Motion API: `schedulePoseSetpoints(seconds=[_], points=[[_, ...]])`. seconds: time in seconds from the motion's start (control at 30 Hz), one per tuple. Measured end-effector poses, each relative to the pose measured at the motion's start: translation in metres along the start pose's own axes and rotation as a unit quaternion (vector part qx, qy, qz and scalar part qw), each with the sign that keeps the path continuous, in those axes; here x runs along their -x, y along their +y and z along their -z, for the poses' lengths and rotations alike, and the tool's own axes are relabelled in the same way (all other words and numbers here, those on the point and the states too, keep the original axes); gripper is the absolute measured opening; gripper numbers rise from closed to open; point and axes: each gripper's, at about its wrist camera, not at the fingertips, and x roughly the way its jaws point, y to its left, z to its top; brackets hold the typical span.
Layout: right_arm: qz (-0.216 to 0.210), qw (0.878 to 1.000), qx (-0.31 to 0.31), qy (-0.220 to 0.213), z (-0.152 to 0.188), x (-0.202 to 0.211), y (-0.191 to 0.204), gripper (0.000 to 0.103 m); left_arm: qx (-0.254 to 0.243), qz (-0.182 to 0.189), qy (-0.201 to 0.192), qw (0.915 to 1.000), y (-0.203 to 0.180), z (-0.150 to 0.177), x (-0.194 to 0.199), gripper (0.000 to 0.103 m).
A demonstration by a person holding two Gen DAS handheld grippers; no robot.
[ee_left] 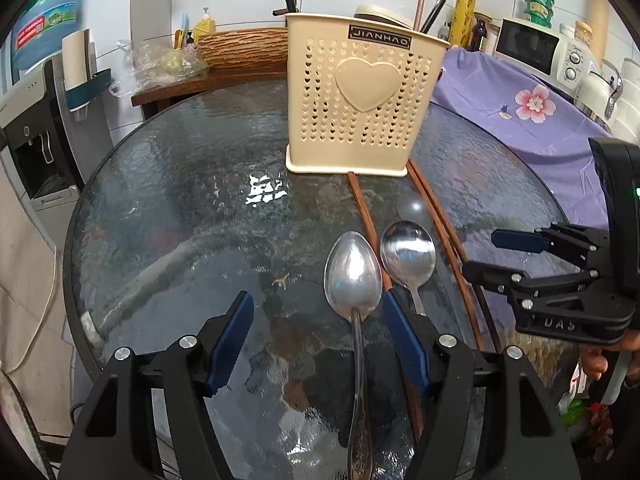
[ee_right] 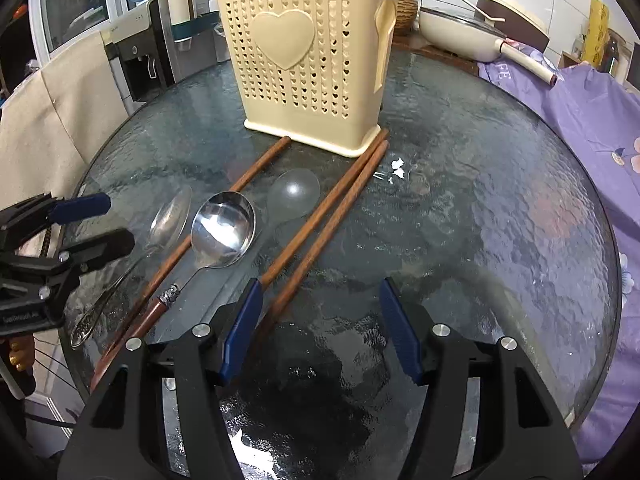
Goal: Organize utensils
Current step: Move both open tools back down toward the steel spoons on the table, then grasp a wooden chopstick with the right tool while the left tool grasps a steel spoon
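Two handheld black grippers with blue finger pads are seen above a round textured glass table (ee_left: 168, 200), on which the utensils are laid out in front of an upright cream perforated plastic utensil holder with a raised heart on its face (ee_left: 362, 96). Nothing is shown inside the holder from these views.

The left gripper (ee_left: 316, 340) is held with its jaws apart, and nothing is clamped. Between its pads, an oval-bowled steel spoon with an embossed handle (ee_left: 352, 272) is seen lying on the glass, untouched by either pad as far as can be told. Just beside it, a round-bowled steel spoon with a wooden handle (ee_right: 222, 232) is laid, and a single brown wooden chopstick (ee_right: 256, 168) runs between the two spoons toward the holder's base. A clear plastic spoon (ee_right: 294, 196) is placed beyond the round-bowled spoon, nearer the holder.

The right gripper (ee_right: 320, 328) is likewise held open and empty. A pair of brown wooden chopsticks (ee_right: 332, 200) lies side by side, far ends touching or nearly touching the holder's corner, near ends passing just beside the right gripper's left pad; contact there cannot be told.

A purple floral cloth (ee_left: 520, 96) is draped at the table's right edge.
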Motion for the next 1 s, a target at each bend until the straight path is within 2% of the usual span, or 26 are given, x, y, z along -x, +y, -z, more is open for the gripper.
schedulePoseSetpoints(seconds=[0.5,0.7,1.0], points=[[0.026,0.999,-0.027,0.031,-0.014,-0.008,-0.025,0.053,-0.031,0.006,0.028,0.9991,-0.011,0.011,-0.006,0.052],[0.026,0.999,-0.027,0.036,-0.02,-0.012,-0.029,0.053,-0.061,-0.009,0.034,0.9975,-0.018,0.015,-0.01,0.05],[0.027,0.998,-0.03,0.041,-0.03,-0.018,-0.029,0.053,-0.064,-0.008,0.037,0.9972,-0.025,0.003,-0.021,0.049]])
